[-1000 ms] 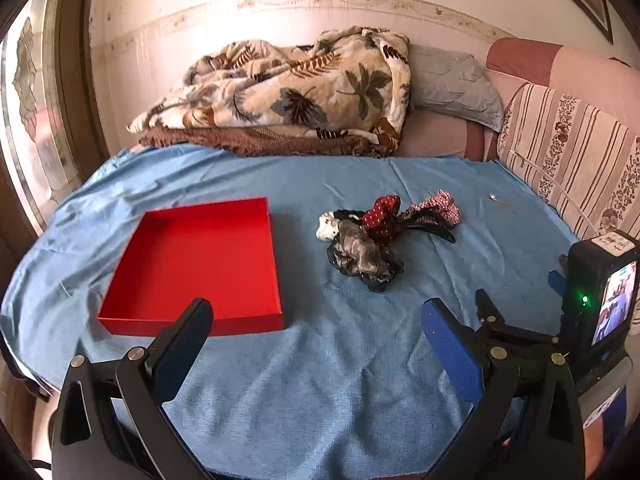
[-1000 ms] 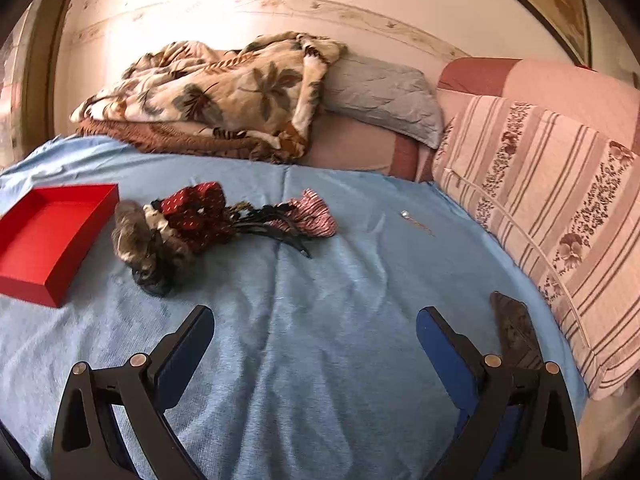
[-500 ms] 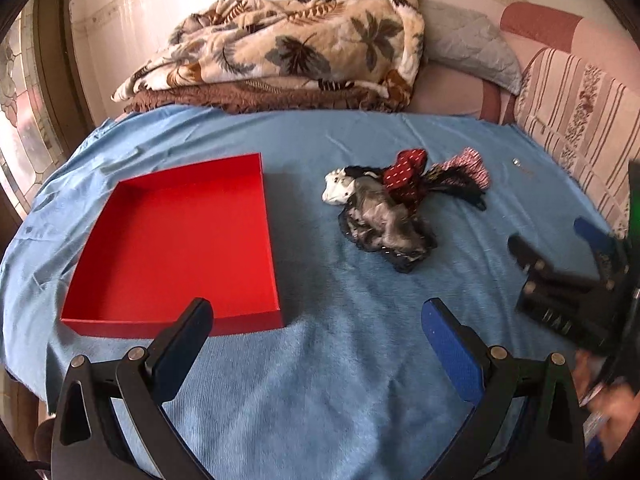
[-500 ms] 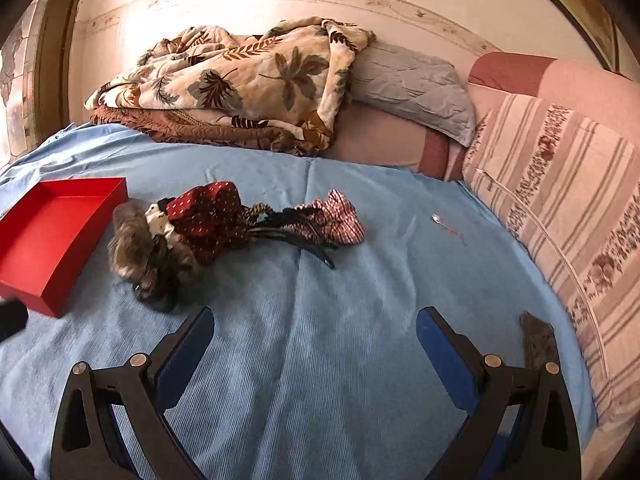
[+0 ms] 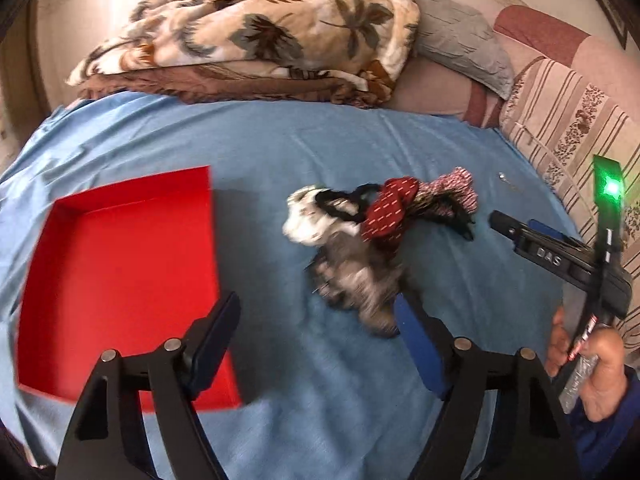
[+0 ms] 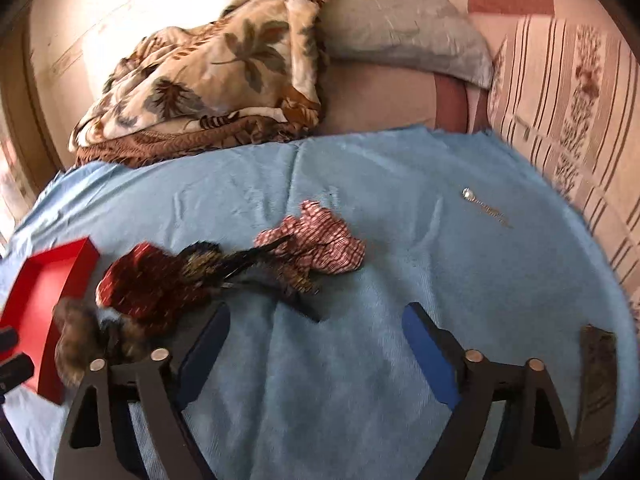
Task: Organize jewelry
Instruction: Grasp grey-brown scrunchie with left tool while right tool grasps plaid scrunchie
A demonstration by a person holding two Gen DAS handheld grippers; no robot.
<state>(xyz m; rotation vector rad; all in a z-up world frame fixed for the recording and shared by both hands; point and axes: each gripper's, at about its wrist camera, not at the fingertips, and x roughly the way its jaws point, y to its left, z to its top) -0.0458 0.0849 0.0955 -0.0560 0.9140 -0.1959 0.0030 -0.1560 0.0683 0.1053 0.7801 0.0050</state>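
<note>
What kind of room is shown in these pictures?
Probably a bedroom or living room at home: a folded leaf-print blanket, a grey pillow and striped cushions surround a surface under a blue cloth.

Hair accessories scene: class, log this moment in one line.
left gripper: closing, empty | right gripper: closing, empty | hair accessories: on blue sheet | red tray: empty

Both grippers have come forward and tipped down toward the pile of hair ties (image 5: pixel 372 240) on the blue sheet (image 5: pixel 280 152). The left gripper (image 5: pixel 316 340) and right gripper (image 6: pixel 316 344) are both closing, nothing between their jaws. The right gripper now reaches into the left view, beside the pile.
</note>
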